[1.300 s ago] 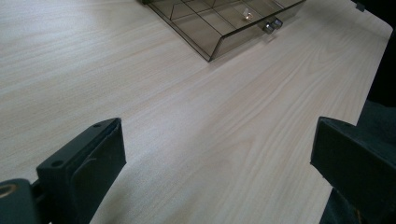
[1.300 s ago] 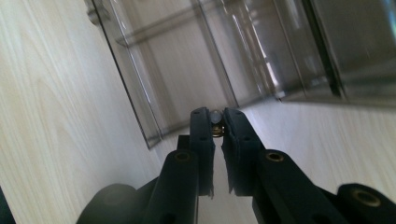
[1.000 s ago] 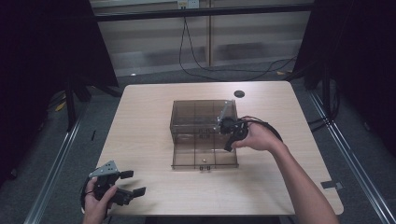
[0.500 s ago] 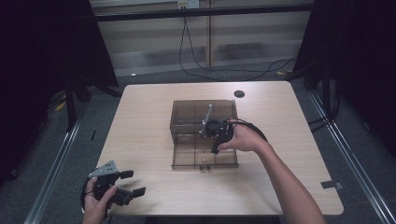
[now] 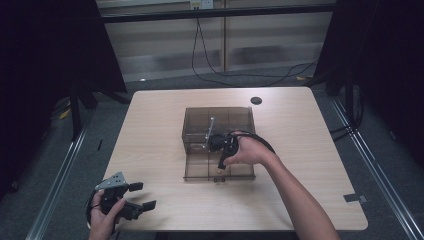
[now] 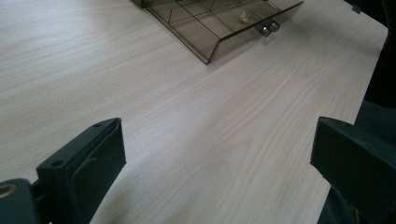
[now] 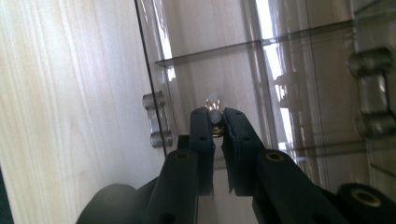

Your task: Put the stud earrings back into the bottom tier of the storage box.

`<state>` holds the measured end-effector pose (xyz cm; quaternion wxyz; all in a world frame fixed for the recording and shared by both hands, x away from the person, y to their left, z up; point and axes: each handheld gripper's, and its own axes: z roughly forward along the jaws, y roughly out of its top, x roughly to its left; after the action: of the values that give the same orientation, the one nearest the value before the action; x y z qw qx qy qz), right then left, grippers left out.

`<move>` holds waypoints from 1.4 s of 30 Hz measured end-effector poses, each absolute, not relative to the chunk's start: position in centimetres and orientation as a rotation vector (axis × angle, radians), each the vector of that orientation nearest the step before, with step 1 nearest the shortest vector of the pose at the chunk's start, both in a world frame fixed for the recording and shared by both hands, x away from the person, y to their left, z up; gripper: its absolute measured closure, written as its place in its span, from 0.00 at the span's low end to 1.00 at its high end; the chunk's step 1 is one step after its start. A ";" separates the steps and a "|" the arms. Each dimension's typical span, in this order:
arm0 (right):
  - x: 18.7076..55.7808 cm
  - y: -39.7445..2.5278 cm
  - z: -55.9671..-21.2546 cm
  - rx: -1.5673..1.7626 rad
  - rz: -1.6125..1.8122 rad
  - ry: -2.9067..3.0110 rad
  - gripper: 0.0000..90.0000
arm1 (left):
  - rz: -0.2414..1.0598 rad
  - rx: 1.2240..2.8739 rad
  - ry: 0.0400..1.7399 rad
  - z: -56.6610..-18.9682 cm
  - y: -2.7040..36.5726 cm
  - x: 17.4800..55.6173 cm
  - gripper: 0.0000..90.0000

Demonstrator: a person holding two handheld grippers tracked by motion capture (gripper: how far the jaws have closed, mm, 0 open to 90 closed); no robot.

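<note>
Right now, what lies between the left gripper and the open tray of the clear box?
Bare tabletop. In the left gripper view, nothing sits between the left gripper and the tray; the high view shows the same.

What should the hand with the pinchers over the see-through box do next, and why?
Probably lower it gently into the compartment below and then open. The right gripper is shut on a small clear piece and hangs over the smoky clear box, whose divided tray lies open in front. The left gripper is open, resting near the table edge.
</note>
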<state>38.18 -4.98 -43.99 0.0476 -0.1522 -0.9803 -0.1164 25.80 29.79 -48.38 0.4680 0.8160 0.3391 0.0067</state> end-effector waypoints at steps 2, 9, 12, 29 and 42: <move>38.3 -4.6 -44.2 -0.452 -0.342 -2.987 0.91 | 0.022 2.000 0.831 -48.4 29.8 25.8 0.03; 38.6 -3.5 -45.4 -0.416 -0.280 -3.001 0.91 | 0.020 1.998 0.830 -48.4 29.9 25.8 0.03; 38.6 -3.2 -45.9 -0.418 -0.259 -3.008 0.91 | 0.022 1.999 0.832 -48.4 29.9 25.8 0.03; 38.7 -3.7 -45.3 -0.449 -0.317 -2.996 0.77 | 0.019 1.997 0.831 -48.3 29.9 25.8 0.03; 38.1 -5.8 -43.8 -0.518 -0.444 -2.981 0.70 | 0.018 2.003 0.832 -48.4 29.8 25.8 0.03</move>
<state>38.13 -5.78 -43.75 0.0420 -0.1693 -0.9739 -0.1450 25.79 29.83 -48.37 0.4676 0.8163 0.3390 0.0073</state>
